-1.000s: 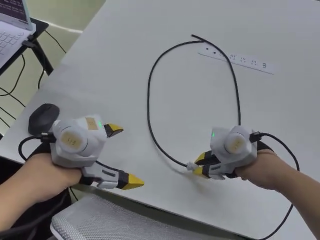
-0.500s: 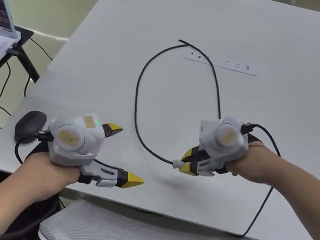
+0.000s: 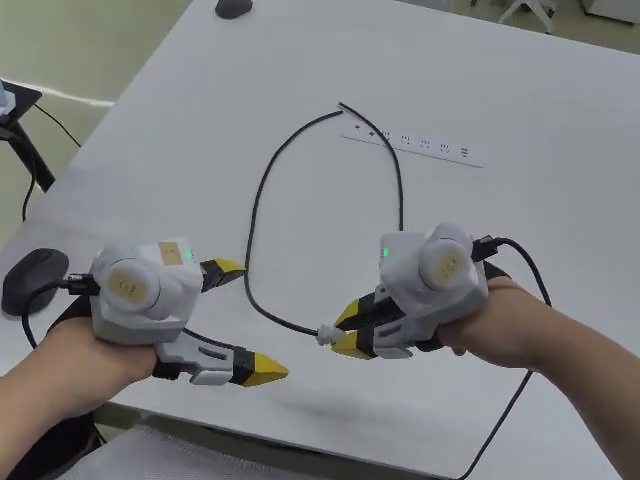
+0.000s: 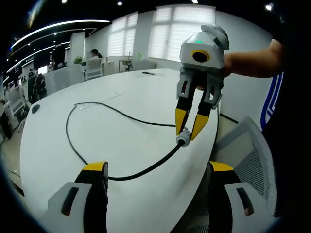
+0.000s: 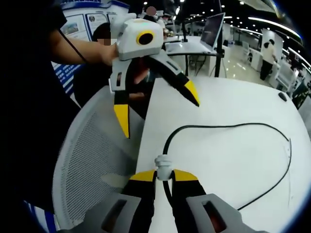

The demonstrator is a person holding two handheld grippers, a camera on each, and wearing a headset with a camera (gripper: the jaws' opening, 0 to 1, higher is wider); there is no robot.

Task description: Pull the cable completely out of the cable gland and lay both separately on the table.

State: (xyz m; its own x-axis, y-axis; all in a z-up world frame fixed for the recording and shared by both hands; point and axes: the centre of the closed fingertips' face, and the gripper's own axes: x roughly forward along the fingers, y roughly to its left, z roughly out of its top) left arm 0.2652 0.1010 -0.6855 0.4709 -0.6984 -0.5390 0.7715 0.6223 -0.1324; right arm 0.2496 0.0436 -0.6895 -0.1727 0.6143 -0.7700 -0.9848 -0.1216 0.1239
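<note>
Tabletop (image 3: 200, 150): gland (image 3: 326, 334) in right gripper (image 3: 346, 331)

No legible text, brand, number or sign recorded: print on the posters (image 5: 80, 24) is too small to read, and markings on the power strip (image 3: 430, 148) are indistinct.

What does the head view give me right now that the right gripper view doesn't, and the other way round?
Head view adds: the black computer mouse beside the left hand, and the person's right hand gripping its tool from behind. Right gripper view adds: an open laptop on a side desk and blue-and-white posters behind the person. Shared: the thin black cable looping over the white table, the small white cable gland pinched at the right gripper tips, and the left gripper open, clear of the cable.
</note>
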